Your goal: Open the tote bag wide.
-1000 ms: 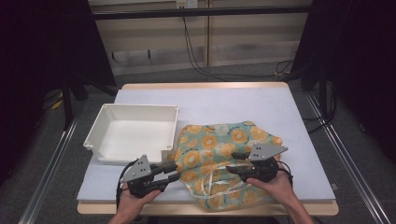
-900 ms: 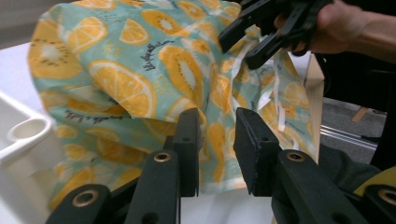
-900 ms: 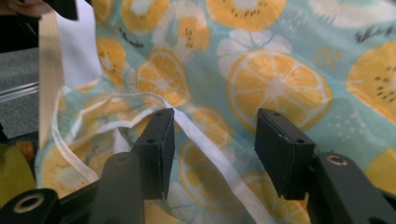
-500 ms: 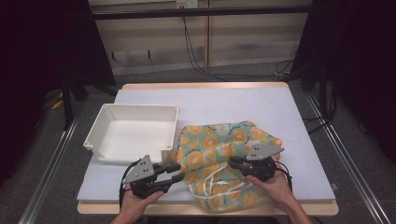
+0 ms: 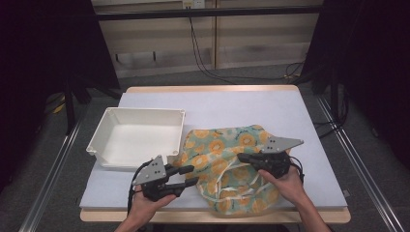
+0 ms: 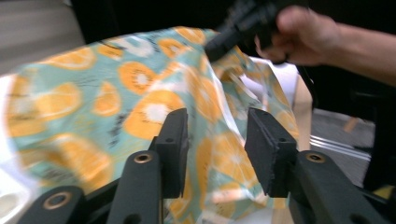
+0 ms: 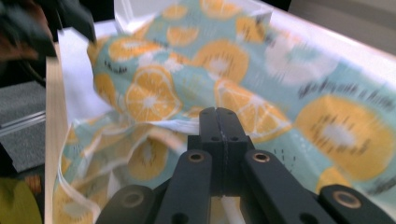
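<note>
A teal cloth bag printed with orange slices [image 5: 220,159] lies crumpled on the front half of the table, its white straps [image 5: 232,186] loose near the front edge. My right gripper [image 5: 240,157] reaches in from the right and is shut on a fold of the bag [image 7: 154,98]; its jaws [image 7: 218,113] are pressed together. My left gripper [image 5: 195,174] sits at the bag's left edge, open, with the cloth [image 6: 140,79] just beyond its jaws [image 6: 217,122]. Farther off in the left gripper view, a hand holds the right gripper [image 6: 243,23].
An empty white plastic tray [image 5: 104,145] stands at the left of the table, close to the bag. The light table top [image 5: 241,108] stretches bare behind them. The wooden front edge [image 5: 290,216] is just below the hands. Cables lie on the floor beyond.
My right gripper has moved slightly up and away from the front edge, drawing the cloth with it. The left gripper has stayed nearly in place at the bag's left edge.
</note>
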A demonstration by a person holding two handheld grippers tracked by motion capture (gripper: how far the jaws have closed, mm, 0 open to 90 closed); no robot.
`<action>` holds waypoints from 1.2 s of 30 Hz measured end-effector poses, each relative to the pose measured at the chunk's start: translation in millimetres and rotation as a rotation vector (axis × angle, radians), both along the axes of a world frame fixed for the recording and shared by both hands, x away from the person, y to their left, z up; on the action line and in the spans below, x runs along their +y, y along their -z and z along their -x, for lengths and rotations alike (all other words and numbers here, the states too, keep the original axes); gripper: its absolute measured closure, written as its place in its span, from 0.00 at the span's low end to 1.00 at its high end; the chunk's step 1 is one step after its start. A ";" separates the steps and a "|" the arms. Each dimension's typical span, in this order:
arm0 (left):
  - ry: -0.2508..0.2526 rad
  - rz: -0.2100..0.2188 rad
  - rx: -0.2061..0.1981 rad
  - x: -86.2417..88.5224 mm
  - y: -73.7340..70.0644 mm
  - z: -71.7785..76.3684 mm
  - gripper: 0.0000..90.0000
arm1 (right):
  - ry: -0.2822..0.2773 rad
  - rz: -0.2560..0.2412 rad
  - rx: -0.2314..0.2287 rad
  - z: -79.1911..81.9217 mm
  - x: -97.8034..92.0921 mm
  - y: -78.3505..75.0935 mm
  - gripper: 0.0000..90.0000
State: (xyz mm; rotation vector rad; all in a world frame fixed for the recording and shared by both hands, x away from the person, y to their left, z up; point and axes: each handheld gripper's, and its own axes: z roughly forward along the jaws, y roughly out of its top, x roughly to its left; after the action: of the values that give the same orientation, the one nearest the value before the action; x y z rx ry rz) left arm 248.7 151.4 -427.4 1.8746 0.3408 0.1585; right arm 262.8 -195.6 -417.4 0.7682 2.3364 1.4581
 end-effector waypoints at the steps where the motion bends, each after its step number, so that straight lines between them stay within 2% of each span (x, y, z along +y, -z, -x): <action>1: 0.010 -0.007 0.007 -7.2 2.7 -3.2 0.65 | 0.006 -0.007 -0.009 -5.9 -0.3 -8.1 1.00; 5: 0.034 -0.032 0.011 -17.0 6.0 -9.1 0.63 | 0.014 -0.030 -0.013 -14.6 -1.2 -14.8 1.00; 7: 0.051 -0.031 0.023 -20.6 7.0 -12.3 0.62 | 0.023 -0.037 -0.014 -21.9 -1.1 -18.5 1.00; 10: 0.065 -0.032 0.031 -28.7 7.6 -15.8 0.60 | 0.026 -0.032 -0.018 -34.7 0.1 -23.0 1.00; 12: 0.071 -0.044 0.029 -29.8 6.9 -17.0 0.59 | 0.032 -0.029 -0.017 -37.6 0.1 -24.5 1.00; 14: 0.086 -0.032 0.039 -33.0 7.3 -17.8 0.57 | 0.037 -0.030 -0.014 -43.7 -0.3 -26.9 1.00; 16: 0.108 -0.045 0.042 -34.7 8.5 -18.7 0.55 | 0.042 -0.026 -0.017 -50.0 -1.0 -28.5 1.00; 20: 0.123 -0.062 0.040 -38.0 11.2 -18.6 0.50 | 0.068 -0.036 0.000 -62.5 -4.8 -23.9 1.00; 22: 0.125 -0.062 0.049 -39.8 11.5 -19.0 0.49 | 0.071 -0.043 0.003 -64.1 -5.6 -22.9 1.00; 25: 0.134 -0.074 0.041 -44.9 12.8 -22.6 0.46 | 0.080 -0.045 0.012 -67.3 -5.6 -19.6 1.00; 28: 0.128 -0.124 0.023 -52.8 17.8 -27.8 0.44 | 0.072 -0.038 0.013 -67.4 -2.7 -18.2 1.00; 29: 0.128 -0.124 0.023 -52.8 17.8 -27.8 0.46 | 0.072 -0.038 0.013 -67.4 -2.7 -18.2 1.00; 30: 0.105 -0.128 0.016 -55.1 22.5 -28.9 0.51 | 0.074 -0.036 0.013 -68.2 -2.9 -17.6 1.00; 31: 0.105 -0.128 0.016 -55.1 22.5 -28.9 0.55 | 0.074 -0.036 0.013 -68.2 -2.9 -17.6 1.00; 32: 0.101 -0.130 0.040 -56.0 26.5 -33.9 0.59 | 0.070 -0.041 0.017 -69.7 -3.0 -15.9 1.00; 35: 0.079 -0.148 0.044 -55.4 27.6 -36.8 0.80 | 0.071 -0.039 0.025 -69.9 -2.4 -13.6 1.00; 36: 0.080 -0.143 0.062 -55.0 28.0 -38.2 0.89 | 0.068 -0.041 0.025 -69.8 -1.8 -12.8 1.00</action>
State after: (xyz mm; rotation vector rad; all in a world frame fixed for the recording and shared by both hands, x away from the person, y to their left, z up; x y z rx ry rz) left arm 286.9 96.4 -455.5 2.0343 0.3029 0.0722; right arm 332.6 -197.5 -404.6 0.8728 2.2813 1.4798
